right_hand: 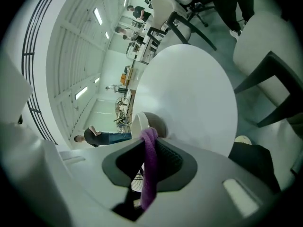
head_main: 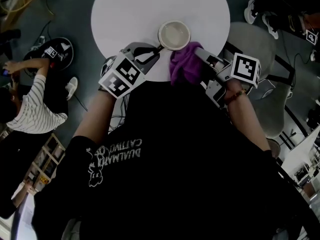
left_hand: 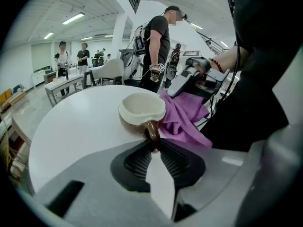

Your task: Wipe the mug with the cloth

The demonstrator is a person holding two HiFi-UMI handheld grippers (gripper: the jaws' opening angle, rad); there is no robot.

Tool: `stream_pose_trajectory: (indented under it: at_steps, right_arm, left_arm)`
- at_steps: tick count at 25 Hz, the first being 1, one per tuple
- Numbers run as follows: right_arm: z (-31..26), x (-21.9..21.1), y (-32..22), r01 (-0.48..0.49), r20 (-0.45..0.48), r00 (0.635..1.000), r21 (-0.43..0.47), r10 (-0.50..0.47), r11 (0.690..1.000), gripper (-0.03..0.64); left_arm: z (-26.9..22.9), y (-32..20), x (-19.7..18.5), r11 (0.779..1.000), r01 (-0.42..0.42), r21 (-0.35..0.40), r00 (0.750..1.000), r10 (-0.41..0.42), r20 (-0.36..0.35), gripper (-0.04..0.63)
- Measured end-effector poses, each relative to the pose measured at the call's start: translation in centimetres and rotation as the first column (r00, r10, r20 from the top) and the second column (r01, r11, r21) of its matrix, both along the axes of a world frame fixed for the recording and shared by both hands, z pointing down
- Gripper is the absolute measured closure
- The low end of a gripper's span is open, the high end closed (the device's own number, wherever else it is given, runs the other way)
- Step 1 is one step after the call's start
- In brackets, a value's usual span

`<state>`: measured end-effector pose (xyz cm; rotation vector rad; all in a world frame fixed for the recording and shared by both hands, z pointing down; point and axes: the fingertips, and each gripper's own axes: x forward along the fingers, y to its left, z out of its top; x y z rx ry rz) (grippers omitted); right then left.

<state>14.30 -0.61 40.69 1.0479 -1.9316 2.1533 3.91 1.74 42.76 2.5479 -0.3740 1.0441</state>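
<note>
A mug, cream inside and brown outside (head_main: 174,35) (left_hand: 141,112) (right_hand: 144,123), stands near the front edge of the round white table (head_main: 135,9). My left gripper (head_main: 156,49) (left_hand: 154,145) is shut on the mug's brown handle (left_hand: 152,131). A purple cloth (head_main: 185,62) (left_hand: 182,117) (right_hand: 149,167) hangs bunched just right of the mug, touching its side. My right gripper (head_main: 199,54) (right_hand: 147,148) is shut on the cloth, which drapes down between its jaws.
A grey chair (head_main: 260,74) (right_hand: 265,74) stands to the table's right. A person in a striped shirt (head_main: 35,109) crouches on the floor at left by a black round device (head_main: 52,51). Other people (left_hand: 158,41) and tables (left_hand: 66,84) stand beyond the far edge.
</note>
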Motion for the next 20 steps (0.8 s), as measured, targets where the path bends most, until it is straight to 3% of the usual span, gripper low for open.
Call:
stream_pose_trajectory:
  at_steps: [12,20]
  right_arm:
    - [0.6,0.4,-1.0,-0.095,-0.13,0.987,-0.022,0.091,0.995,0.557]
    - [-0.3,1.0,-1.8,-0.068,-0.252,0.965,0.033,0.074,0.997,0.557]
  left_arm:
    - [0.1,0.0,-0.1,0.987,-0.16,-0.031,0.987,0.16,-0.005,0.533]
    - [-0.2,0.9,-0.1,0.973,-0.229,-0.033,0.973,0.229,-0.016,0.534]
